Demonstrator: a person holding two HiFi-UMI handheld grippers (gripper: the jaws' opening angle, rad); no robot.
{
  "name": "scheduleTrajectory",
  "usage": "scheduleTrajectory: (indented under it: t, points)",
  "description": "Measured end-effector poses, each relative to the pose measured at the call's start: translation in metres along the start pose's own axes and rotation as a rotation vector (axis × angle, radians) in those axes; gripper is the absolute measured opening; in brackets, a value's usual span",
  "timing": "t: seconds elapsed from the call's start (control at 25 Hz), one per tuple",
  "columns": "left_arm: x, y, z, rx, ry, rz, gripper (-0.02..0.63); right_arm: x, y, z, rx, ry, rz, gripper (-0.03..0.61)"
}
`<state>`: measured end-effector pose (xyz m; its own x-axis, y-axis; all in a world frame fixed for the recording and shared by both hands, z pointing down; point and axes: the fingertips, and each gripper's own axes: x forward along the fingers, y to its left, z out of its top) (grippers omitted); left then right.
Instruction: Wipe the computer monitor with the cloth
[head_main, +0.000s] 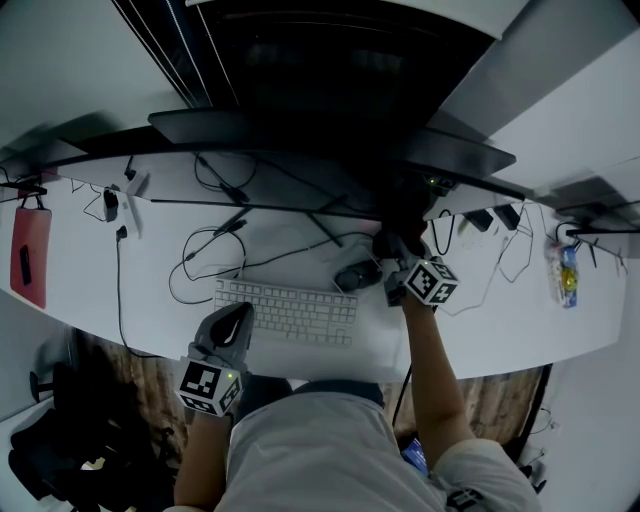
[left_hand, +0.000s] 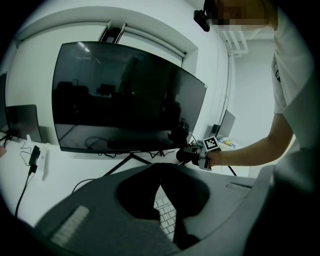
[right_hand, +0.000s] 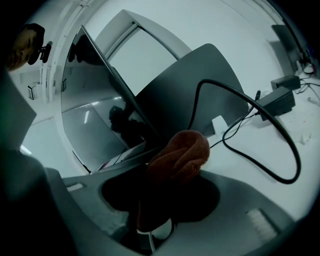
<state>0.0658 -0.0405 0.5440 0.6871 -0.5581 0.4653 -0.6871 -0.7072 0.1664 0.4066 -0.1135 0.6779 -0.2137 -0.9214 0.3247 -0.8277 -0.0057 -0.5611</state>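
Observation:
A wide curved black monitor (head_main: 330, 140) stands at the back of the white desk, its screen dark (left_hand: 125, 100). My right gripper (head_main: 398, 250) is shut on a reddish-brown cloth (right_hand: 180, 155), bunched between its jaws, right at the monitor's lower right edge (right_hand: 95, 115). From the left gripper view, the right gripper (left_hand: 192, 155) sits under the screen's bottom right corner. My left gripper (head_main: 234, 322) hovers over the left end of the white keyboard (head_main: 295, 312). It is shut and holds nothing, fingertips (left_hand: 159, 167) meeting.
A dark mouse (head_main: 357, 274) lies beside the keyboard. Loose black cables (head_main: 215, 250) run under the monitor, and a cable (right_hand: 260, 120) and power brick (right_hand: 280, 100) lie to the right. A red flat item (head_main: 30, 255) hangs at the far left. Small clutter (head_main: 565, 275) sits far right.

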Motion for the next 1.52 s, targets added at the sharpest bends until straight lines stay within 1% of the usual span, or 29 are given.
scheduleTrajectory:
  t: [0.24, 0.4, 0.6, 0.92, 1.16, 1.52]
  points:
    - [-0.009, 0.01, -0.001, -0.005, -0.005, 0.005, 0.009, 0.007, 0.014, -0.006, -0.002, 0.012, 0.012, 0.179]
    - [-0.017, 0.017, -0.001, -0.006, -0.01, 0.01, 0.009, 0.019, 0.035, -0.016, -0.042, 0.053, 0.041, 0.179]
    - [-0.028, 0.028, -0.003, -0.011, -0.007, 0.013, 0.009, 0.035, 0.058, -0.025, -0.051, 0.067, 0.047, 0.179]
    - [-0.052, 0.061, -0.01, -0.039, -0.024, 0.042, 0.009, 0.061, 0.098, -0.043, -0.066, 0.09, 0.058, 0.179]
    - [-0.067, 0.089, -0.017, -0.067, -0.036, 0.051, 0.009, 0.081, 0.124, -0.053, -0.074, 0.097, 0.04, 0.179]
    - [-0.083, 0.122, -0.028, -0.106, -0.058, 0.035, 0.009, 0.104, 0.158, -0.073, -0.087, 0.121, 0.02, 0.179]
